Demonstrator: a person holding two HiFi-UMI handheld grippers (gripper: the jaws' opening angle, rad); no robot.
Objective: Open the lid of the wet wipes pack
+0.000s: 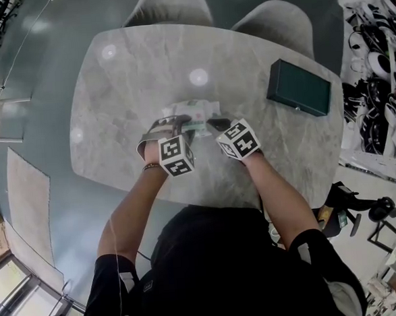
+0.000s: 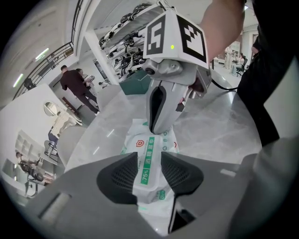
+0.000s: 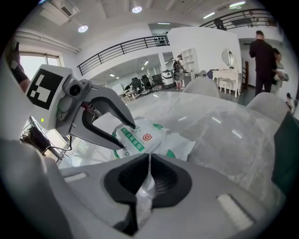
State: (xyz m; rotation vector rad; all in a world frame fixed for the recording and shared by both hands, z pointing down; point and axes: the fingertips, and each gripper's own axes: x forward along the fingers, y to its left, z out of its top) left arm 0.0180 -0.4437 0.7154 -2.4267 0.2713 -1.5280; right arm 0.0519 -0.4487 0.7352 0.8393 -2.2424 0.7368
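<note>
Where the head view looks down: wet wipes pack (image 1: pixel 196 109) flat on the pale marble tabletop (image 1: pixel 125 78), left of the dark green box (image 1: pixel 298 87) and well apart from it. Left claw (image 1: pixel 182 126) at the pack's end far from the box, right claw (image 1: pixel 212 124) at the end nearer the box.

In the left gripper view: left claw (image 2: pixel 150 172) apart, astride the pack (image 2: pixel 150 144), the white lid (image 2: pixel 148 163) with its green strip lying flat between the pads, no pinch showing. Right claw (image 2: pixel 158 128) on the pack's box-side end, the box (image 2: pixel 135 86) further back.

In the right gripper view: right claw (image 3: pixel 148 175) together, clamped on a thin crinkled flap of the pack (image 3: pixel 154 140). Left claw (image 3: pixel 127 136) spread, tips at the lid, on the side away from the box (image 3: pixel 287 149).
</note>
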